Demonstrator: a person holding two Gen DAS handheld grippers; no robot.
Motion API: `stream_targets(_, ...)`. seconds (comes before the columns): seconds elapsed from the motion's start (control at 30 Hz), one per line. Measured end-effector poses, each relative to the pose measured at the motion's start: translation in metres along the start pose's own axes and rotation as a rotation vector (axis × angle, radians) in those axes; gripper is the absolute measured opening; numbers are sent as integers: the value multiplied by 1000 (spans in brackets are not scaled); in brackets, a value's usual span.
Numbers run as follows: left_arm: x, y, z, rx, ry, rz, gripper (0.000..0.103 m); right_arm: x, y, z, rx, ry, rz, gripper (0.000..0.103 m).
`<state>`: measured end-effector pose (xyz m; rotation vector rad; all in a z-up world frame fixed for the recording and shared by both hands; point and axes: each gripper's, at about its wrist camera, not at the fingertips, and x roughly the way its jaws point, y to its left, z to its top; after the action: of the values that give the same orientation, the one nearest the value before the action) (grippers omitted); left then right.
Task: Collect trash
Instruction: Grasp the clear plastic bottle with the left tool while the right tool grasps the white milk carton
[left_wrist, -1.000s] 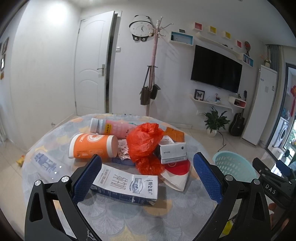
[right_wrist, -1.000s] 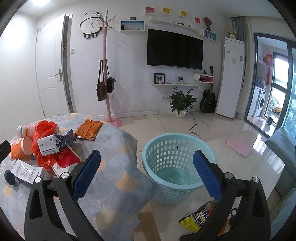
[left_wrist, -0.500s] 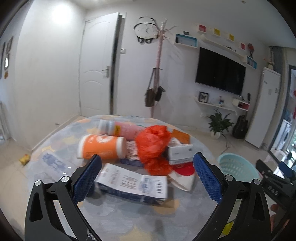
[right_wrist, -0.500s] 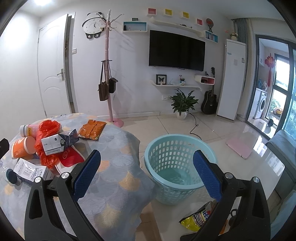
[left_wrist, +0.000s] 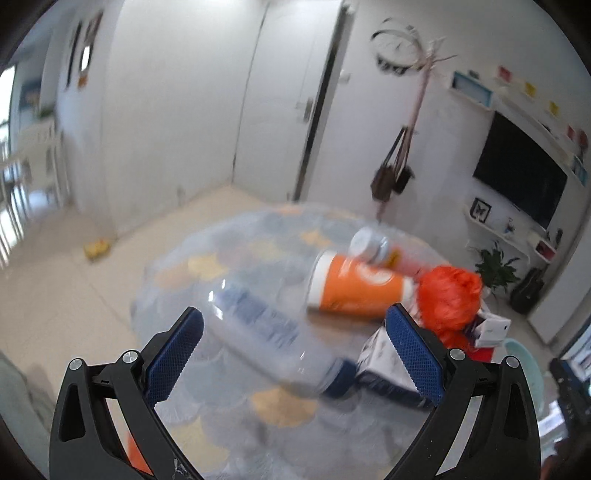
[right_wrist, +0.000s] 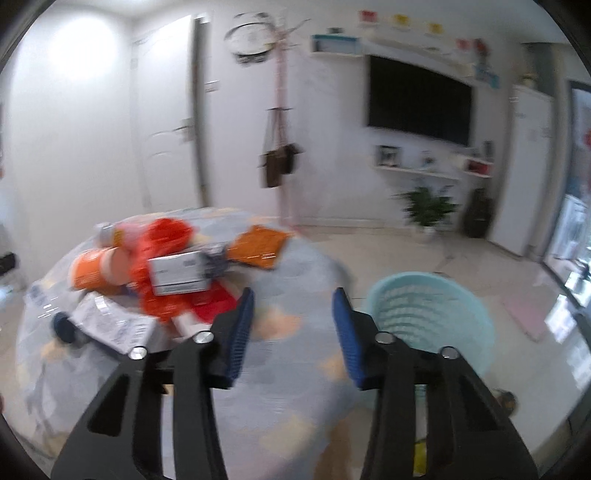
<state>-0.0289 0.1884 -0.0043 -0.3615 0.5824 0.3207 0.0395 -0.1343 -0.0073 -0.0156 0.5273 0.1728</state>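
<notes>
Both views are pretty blurry. The left tool (left_wrist: 293, 345) is spread wide with nothing pinched; a clear plastic bottle (left_wrist: 273, 339) lies on the bench (left_wrist: 177, 280) right between and just ahead of its pads. The orange cup (left_wrist: 358, 290) lies on its side further back, and the red bag (left_wrist: 448, 299) sits off to the right. The right tool (right_wrist: 291, 332) is closing on empty air over bare bench cloth, trash pile (right_wrist: 166, 273) up-left of it, the teal basket (right_wrist: 428, 317) just right on the floor.
</notes>
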Motion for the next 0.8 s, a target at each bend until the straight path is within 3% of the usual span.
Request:
stream_targets(0.17,33,12,-11,-102,154,-100,92,25,34,1,-97,41,258,39)
stream_targets(0.27,49,17,-14,-171,186,-92,92,41,55,-3,-172,95,391,39)
stream_targets(0.37,64,23,-13,-210,197,-70,92,60,73,-7,-227,147,427,40)
stream_targets(0.47,74,24,-8,-210,206,-47,90,75,82,-5,-243,190,473,55)
stream_targets(0.57,83,26,-4,-183,235,-19,76,89,84,-3,-261,241,506,58)
stream_targets(0.6,87,28,-1,-166,249,-13,66,93,88,-2,-270,252,511,59)
stream_targets(0.8,97,36,6,-72,292,-56,65,101,104,-10,-313,319,562,61)
